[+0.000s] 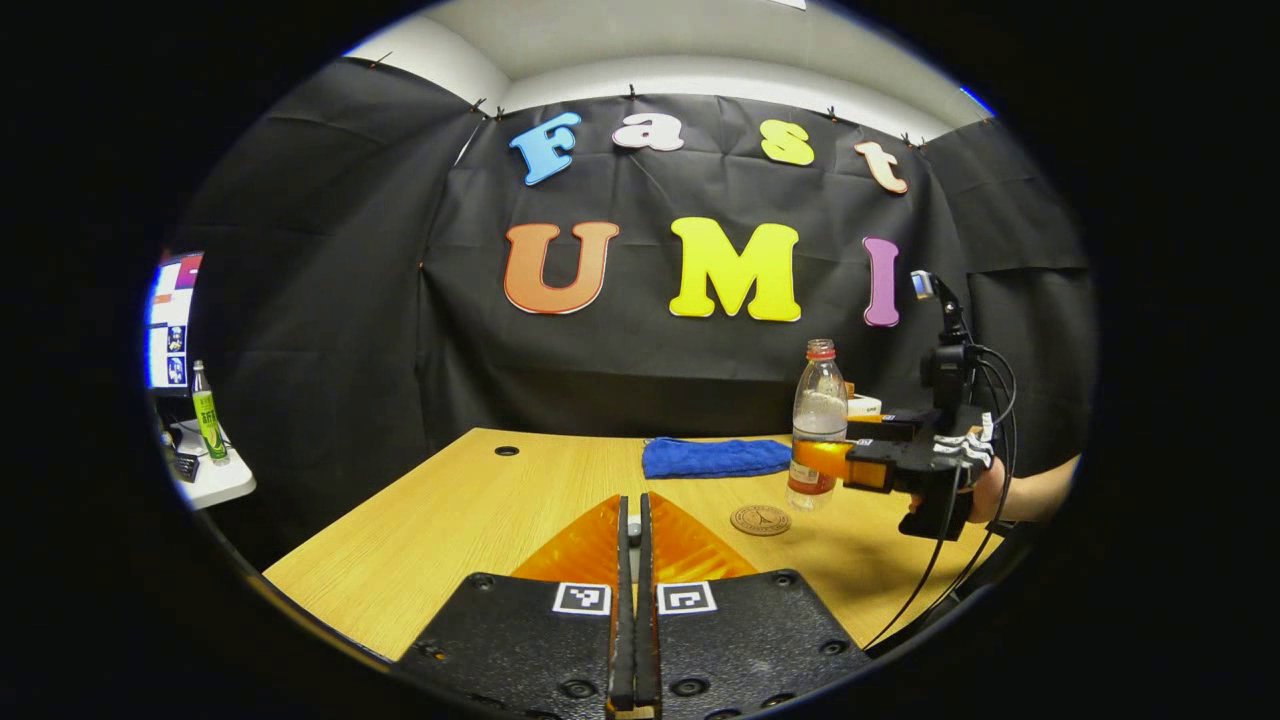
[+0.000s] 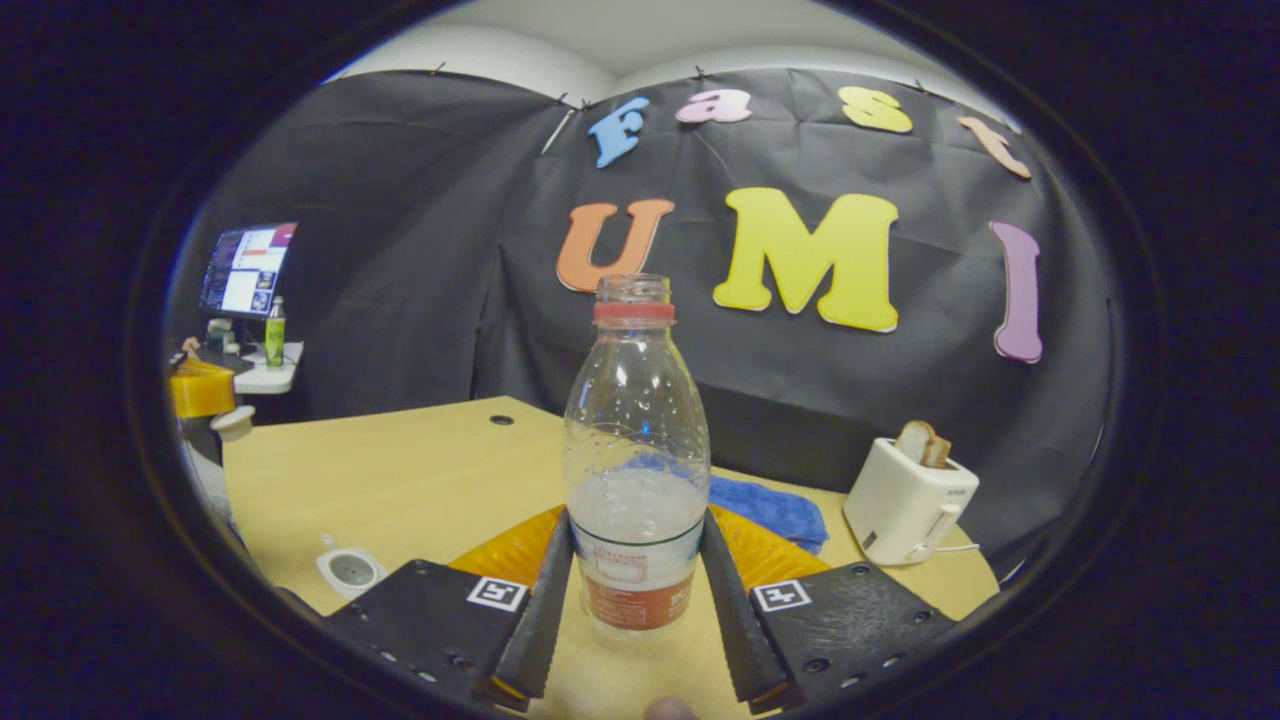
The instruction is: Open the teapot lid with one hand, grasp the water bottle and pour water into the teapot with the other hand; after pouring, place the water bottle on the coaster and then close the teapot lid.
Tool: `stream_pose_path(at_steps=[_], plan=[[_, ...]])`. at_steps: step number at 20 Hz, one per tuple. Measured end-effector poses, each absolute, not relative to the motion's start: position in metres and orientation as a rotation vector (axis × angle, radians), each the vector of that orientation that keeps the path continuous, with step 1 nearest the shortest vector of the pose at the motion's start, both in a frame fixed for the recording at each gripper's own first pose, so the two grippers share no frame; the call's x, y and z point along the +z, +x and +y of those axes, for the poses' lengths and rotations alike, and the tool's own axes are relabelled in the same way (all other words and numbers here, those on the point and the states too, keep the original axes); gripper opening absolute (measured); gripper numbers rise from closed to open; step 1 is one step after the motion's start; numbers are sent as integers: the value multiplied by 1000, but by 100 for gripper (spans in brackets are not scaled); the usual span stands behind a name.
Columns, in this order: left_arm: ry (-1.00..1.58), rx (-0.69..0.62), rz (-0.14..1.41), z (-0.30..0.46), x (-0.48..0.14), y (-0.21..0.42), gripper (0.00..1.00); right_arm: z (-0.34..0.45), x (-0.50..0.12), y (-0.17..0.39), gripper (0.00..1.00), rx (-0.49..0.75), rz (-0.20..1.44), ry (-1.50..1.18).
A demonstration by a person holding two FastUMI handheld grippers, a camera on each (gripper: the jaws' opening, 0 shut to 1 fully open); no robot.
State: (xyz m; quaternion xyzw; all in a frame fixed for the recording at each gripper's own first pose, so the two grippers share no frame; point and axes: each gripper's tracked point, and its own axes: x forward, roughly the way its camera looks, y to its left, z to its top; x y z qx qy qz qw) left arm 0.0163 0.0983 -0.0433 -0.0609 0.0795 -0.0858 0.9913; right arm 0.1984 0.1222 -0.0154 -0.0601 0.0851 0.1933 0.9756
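The clear water bottle (image 2: 635, 450), uncapped with a red neck ring and part full, stands upright between the fingers of my right gripper (image 2: 635, 522), which is shut on its lower half. In the left gripper view the bottle (image 1: 818, 425) and the right gripper (image 1: 822, 457) are at the right, just behind the round brown coaster (image 1: 760, 520). The white teapot (image 2: 350, 572) sits open on the table at lower left. The left gripper (image 2: 200, 392) hangs above it with the white lid (image 2: 235, 422) under it. My left gripper (image 1: 632, 500) has its fingers together on a small knob (image 1: 632, 530).
A blue cloth (image 1: 715, 457) lies at the table's back. A white toaster (image 2: 905, 500) with a bread slice stands at the back right. A small hole (image 1: 507, 451) marks the far left of the tabletop. A side table with a green bottle (image 1: 207, 415) and a monitor is beyond the left edge.
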Motion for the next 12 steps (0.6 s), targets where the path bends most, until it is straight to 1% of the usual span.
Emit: stream_pose_path(at_steps=[4, 9, 11, 12], plan=[[-122, -169, 160, 99, -43, 16, 3, 124, -33, 223, 67, 365, 189, -78], [-119, -158, 179, 98, -48, 21, 3, 132, -55, 239, 67, 358, 210, -25], [-113, -156, 180, 98, -49, 19, 3, 135, -63, 246, 67, 358, 214, -18], [-112, -155, 180, 98, -48, 19, 3, 134, -67, 247, 69, 355, 221, -21]])
